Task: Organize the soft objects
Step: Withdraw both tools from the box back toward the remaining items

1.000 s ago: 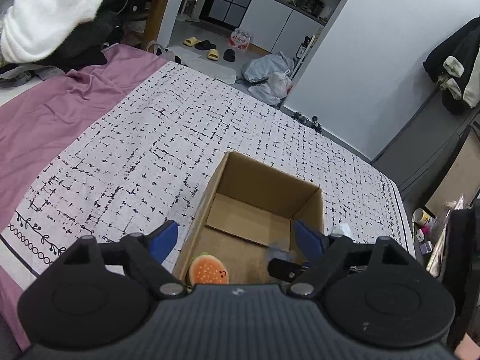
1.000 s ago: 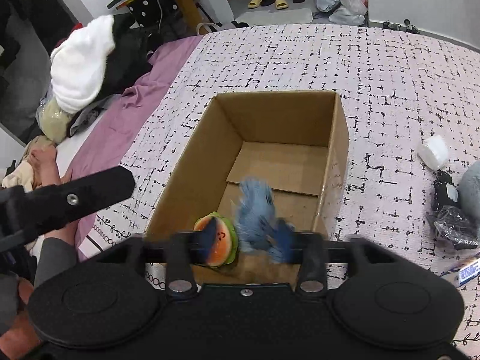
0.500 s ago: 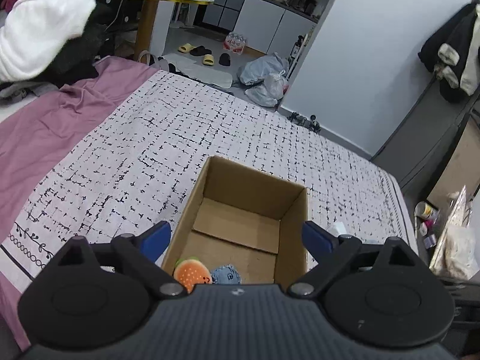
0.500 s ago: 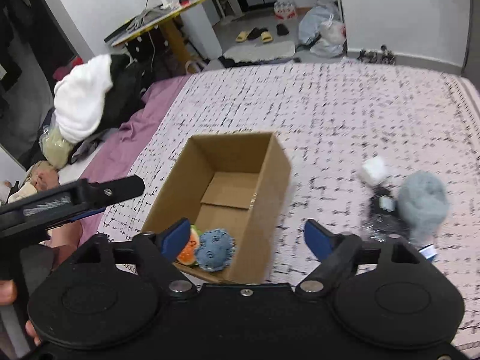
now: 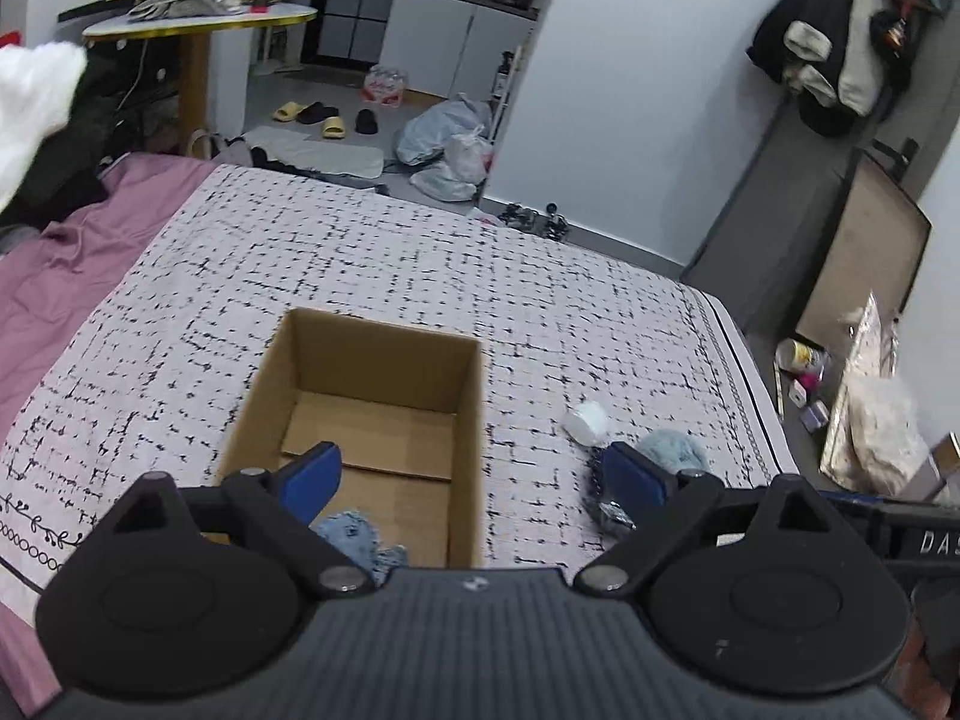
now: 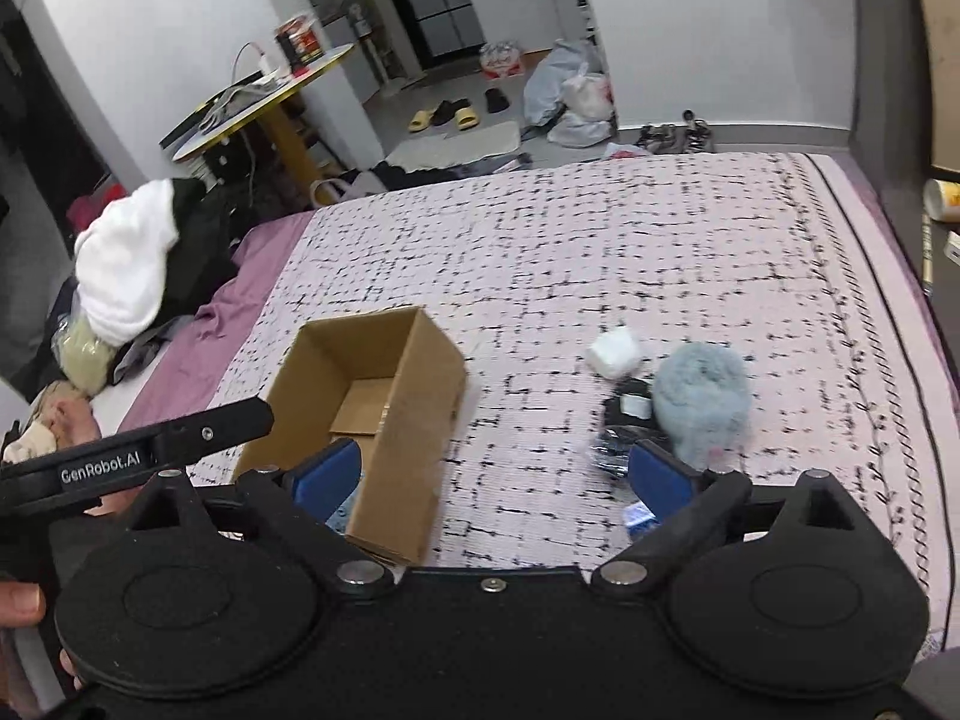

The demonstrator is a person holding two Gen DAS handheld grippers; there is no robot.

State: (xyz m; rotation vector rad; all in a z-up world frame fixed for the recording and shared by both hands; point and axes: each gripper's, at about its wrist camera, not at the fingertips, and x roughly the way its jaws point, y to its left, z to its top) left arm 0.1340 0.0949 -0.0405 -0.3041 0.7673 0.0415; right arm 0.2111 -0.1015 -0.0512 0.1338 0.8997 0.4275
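An open cardboard box (image 5: pixel 372 396) (image 6: pixel 408 396) stands on the patterned bedspread. A blue fuzzy toy (image 5: pixel 354 540) lies in its near end. Right of the box lie a pale blue fluffy object (image 6: pixel 702 396) (image 5: pixel 672 450), a white soft block (image 6: pixel 613 351) (image 5: pixel 585 420) and a black plastic-wrapped item (image 6: pixel 624 432). My left gripper (image 5: pixel 474 477) is open and empty above the box's near right corner. My right gripper (image 6: pixel 489 471) is open and empty, between the box and the fluffy object.
A purple sheet (image 5: pixel 54 276) and a pile of white and black clothes (image 6: pixel 138 264) lie at the left. The bed's right edge (image 5: pixel 750 372) drops to a cluttered floor. The left gripper's body (image 6: pixel 138 450) shows in the right wrist view.
My right gripper opened and let the blue fuzzy toy drop into the box, then pulled back and swung right. My left gripper also rose and shifted right.
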